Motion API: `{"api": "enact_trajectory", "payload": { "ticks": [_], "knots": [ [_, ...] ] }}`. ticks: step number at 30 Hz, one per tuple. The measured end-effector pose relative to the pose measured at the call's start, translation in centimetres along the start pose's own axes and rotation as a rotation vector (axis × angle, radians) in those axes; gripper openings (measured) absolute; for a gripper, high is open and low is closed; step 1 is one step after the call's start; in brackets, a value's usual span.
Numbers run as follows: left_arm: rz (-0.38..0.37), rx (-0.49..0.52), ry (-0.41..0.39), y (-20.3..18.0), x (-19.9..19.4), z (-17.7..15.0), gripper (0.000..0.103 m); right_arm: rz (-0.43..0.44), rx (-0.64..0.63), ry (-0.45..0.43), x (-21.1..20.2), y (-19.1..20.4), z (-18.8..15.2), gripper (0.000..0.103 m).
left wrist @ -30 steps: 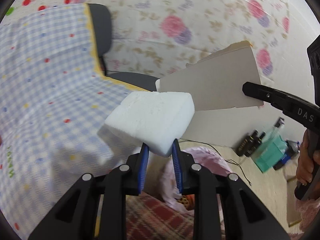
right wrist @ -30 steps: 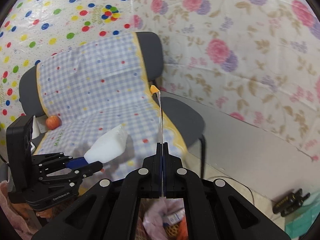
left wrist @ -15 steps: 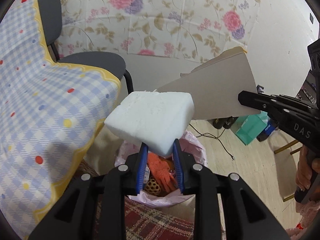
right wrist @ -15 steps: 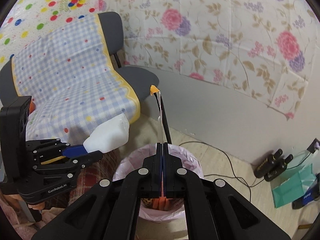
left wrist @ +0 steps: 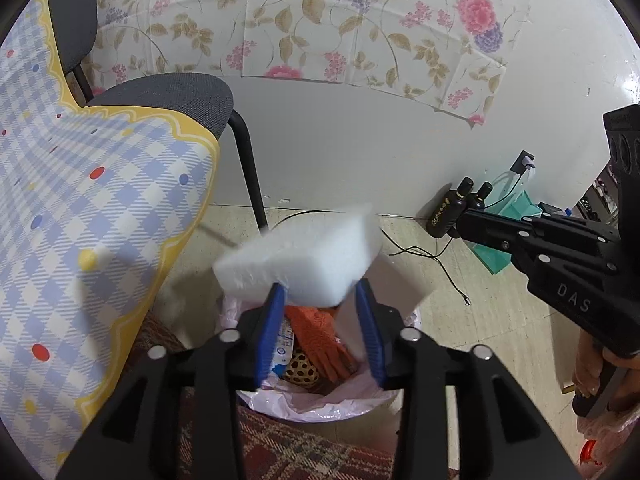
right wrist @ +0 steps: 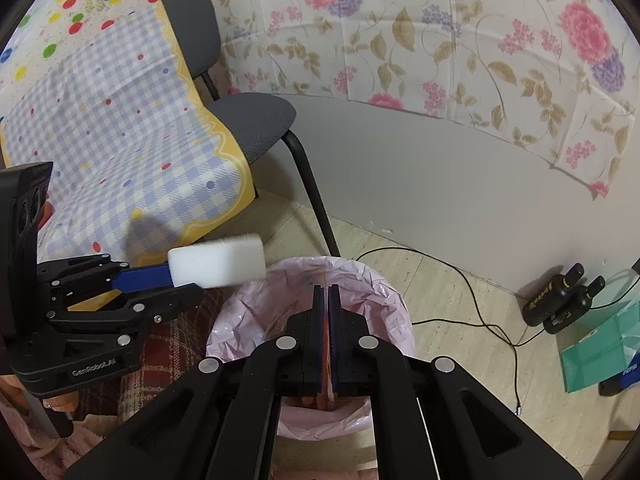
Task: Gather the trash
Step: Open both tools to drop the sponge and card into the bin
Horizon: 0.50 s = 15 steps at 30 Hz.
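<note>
A white foam block (left wrist: 298, 260), blurred, sits between the blue pads of my left gripper (left wrist: 320, 292), whose jaws are opening; the pads stand off its lower corner. It hangs over a bin with a pink liner (left wrist: 320, 400) that holds an orange glove (left wrist: 320, 340). A grey cardboard sheet (left wrist: 404, 286) is loose behind the block, its lower end inside the bin. My right gripper (right wrist: 325, 292) is over the bin (right wrist: 256, 308), jaws opening a thin crack with nothing between them. The foam block (right wrist: 218, 262) and left gripper (right wrist: 180, 284) show at its left.
A grey chair (right wrist: 248, 120) draped with a checked cloth (right wrist: 120, 152) stands left of the bin. Dark bottles (right wrist: 560, 300), a teal bag (right wrist: 600, 352) and a black cable (right wrist: 460, 276) lie by the wall on the right. A plaid rug (left wrist: 300, 452) lies below the bin.
Both grippers came down over the bin. The right jaws parted and the cardboard left them, dropping toward the bin. The left pads spread and the foam block loosened.
</note>
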<state>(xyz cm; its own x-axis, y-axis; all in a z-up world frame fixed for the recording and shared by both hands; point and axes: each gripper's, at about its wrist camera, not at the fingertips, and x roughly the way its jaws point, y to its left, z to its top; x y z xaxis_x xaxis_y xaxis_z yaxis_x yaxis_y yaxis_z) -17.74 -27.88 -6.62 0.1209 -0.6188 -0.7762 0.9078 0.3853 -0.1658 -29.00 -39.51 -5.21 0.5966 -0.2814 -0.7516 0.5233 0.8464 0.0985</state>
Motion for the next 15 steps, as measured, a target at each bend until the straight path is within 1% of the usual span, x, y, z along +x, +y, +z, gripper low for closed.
{"api": "enact_trajectory", "payload": {
  "ticks": [1, 2, 3, 4, 5, 8, 10, 11, 12, 13, 14, 15],
  "knots": [
    [0.006, -0.002, -0.006, 0.1, 0.0, 0.1, 0.053, 0.006, 0.012, 0.004, 0.3, -0.2, 0.1, 0.012],
    [0.009, -0.005, -0.010, 0.3, 0.0, 0.2, 0.058, 0.009, 0.019, 0.004, 0.4, -0.3, 0.2, 0.021],
    [0.013, -0.009, -0.016, 0.5, -0.1, 0.3, 0.058, 0.009, 0.025, -0.004, 0.2, -0.4, 0.3, 0.029],
    [0.014, -0.015, -0.020, 0.7, -0.3, 0.3, 0.059, 0.006, 0.026, -0.013, 0.0, -0.4, 0.4, 0.030],
    [0.018, -0.025, -0.031, 1.1, -0.9, 0.4, 0.062, 0.006, 0.028, -0.023, -0.4, -0.4, 0.6, 0.031],
    [0.057, -0.053, -0.078, 2.2, -2.8, 0.6, 0.068, 0.017, 0.037, -0.066, -1.9, -0.2, 1.6, 0.033],
    [0.088, -0.078, -0.111, 3.2, -4.4, 0.6, 0.071, 0.030, 0.026, -0.102, -3.1, 0.4, 2.5, 0.036],
    [0.094, -0.092, -0.122, 3.6, -5.2, 0.6, 0.073, 0.044, 0.017, -0.121, -3.8, 1.0, 3.0, 0.039],
    [0.105, -0.113, -0.132, 4.2, -6.2, 0.5, 0.075, 0.062, 0.007, -0.132, -4.4, 1.6, 3.4, 0.046],
    [0.122, -0.129, -0.136, 4.6, -7.0, 0.5, 0.078, 0.085, -0.002, -0.135, -4.9, 2.3, 3.8, 0.050],
    [0.135, -0.142, -0.143, 4.9, -7.7, 0.6, 0.081, 0.104, -0.011, -0.135, -5.2, 2.8, 4.2, 0.059],
    [0.147, -0.160, -0.156, 5.3, -8.7, 0.5, 0.083, 0.125, -0.022, -0.137, -5.6, 3.5, 4.6, 0.065]
  ]
}}
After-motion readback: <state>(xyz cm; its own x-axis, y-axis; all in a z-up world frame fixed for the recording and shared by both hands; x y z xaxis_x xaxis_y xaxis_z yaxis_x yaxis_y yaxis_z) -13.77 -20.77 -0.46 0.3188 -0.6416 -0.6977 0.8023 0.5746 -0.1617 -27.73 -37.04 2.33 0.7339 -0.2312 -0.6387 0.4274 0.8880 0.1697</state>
